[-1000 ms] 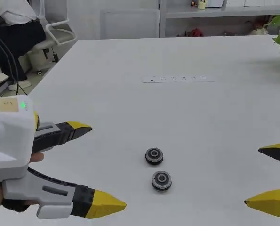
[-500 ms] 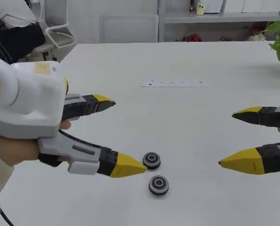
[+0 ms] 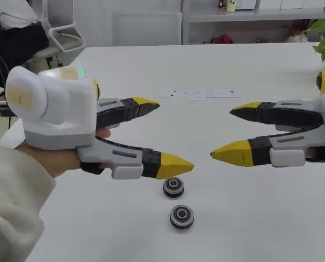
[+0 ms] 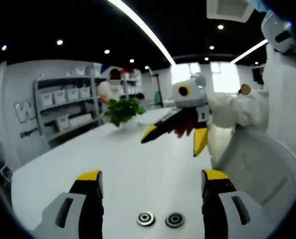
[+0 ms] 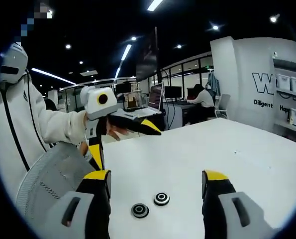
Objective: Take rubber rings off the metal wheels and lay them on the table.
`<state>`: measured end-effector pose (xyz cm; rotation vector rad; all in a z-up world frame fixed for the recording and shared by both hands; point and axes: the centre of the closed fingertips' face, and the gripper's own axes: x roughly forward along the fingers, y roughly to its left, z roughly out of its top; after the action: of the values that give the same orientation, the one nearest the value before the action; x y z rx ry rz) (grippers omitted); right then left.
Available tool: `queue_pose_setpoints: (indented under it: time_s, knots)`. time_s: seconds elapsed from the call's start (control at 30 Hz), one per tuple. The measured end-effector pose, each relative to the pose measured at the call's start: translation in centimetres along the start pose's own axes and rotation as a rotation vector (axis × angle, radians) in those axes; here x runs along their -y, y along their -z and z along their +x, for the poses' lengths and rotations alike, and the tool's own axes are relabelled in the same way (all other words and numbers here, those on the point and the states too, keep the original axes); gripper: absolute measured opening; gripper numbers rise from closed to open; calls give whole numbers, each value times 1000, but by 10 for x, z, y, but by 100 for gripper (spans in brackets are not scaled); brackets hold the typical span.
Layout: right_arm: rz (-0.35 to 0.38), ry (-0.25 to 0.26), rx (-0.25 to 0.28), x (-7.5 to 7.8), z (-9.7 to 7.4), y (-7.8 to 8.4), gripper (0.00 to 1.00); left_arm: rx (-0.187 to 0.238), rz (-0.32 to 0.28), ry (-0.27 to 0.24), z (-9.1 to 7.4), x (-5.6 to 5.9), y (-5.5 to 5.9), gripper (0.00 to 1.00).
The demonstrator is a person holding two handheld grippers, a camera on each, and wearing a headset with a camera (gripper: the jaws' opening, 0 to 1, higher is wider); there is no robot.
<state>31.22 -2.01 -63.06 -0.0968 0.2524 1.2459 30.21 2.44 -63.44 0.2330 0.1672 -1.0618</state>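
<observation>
Over the middle of the table [image 3: 260, 218], you have brought both tools in from the edges of the head view within the last second. Your left hand-held gripper [image 3: 174, 134] has travelled rightward, and its lower tip now sits near the farther wheel [image 3: 173, 186] without touching it. Your right hand-held gripper [image 3: 221, 133] has come in from the right to face it. Both stand wide and hold nothing.

The two metal wheels keep their arrangement, flat on the table, with the nearer wheel [image 3: 182, 216] just beside the farther. The rubber rings [image 3: 172, 216] appear seated on both. My judgement is that no removal has begun and this is the approach stage only.

Writing: the wall lettering [image 5: 267, 103] in the right gripper view reads "Diligent" under a large "W", and the rest is cut off. The strip of markings [image 3: 202, 93] on the table and the tan sticker [image 3: 69, 73] on the left tool are too small to read.
</observation>
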Motion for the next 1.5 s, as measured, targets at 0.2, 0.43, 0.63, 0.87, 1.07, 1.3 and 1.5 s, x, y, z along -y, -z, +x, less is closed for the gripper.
queue_pose_setpoints:
  time_s: [0.2, 0.43, 0.63, 0.87, 1.07, 1.3, 1.5]
  knots:
    - [17, 9, -38, 8, 17, 31, 67, -32, -12, -17, 8, -3, 29, 76]
    - [41, -67, -98, 1, 26, 67, 63, -55, -40, 8, 18, 4, 52, 67]
    - [8, -108, -178, -8, 33, 102, 56, -59, -63, -24, 18, 2, 62, 62]
    - [-17, -169, -193, -22, 36, 112, 46, -85, -77, 19, 24, 16, 74, 59]
    - [-33, -199, -187, -26, 39, 116, 41, -165, -33, 51, 27, 27, 92, 56]
    - [-69, -230, -233, -34, 41, 130, 36, -216, -35, 53, 28, 30, 107, 53]
    - [-88, -248, -248, -39, 42, 134, 35, -229, -39, 59, 28, 33, 112, 51]
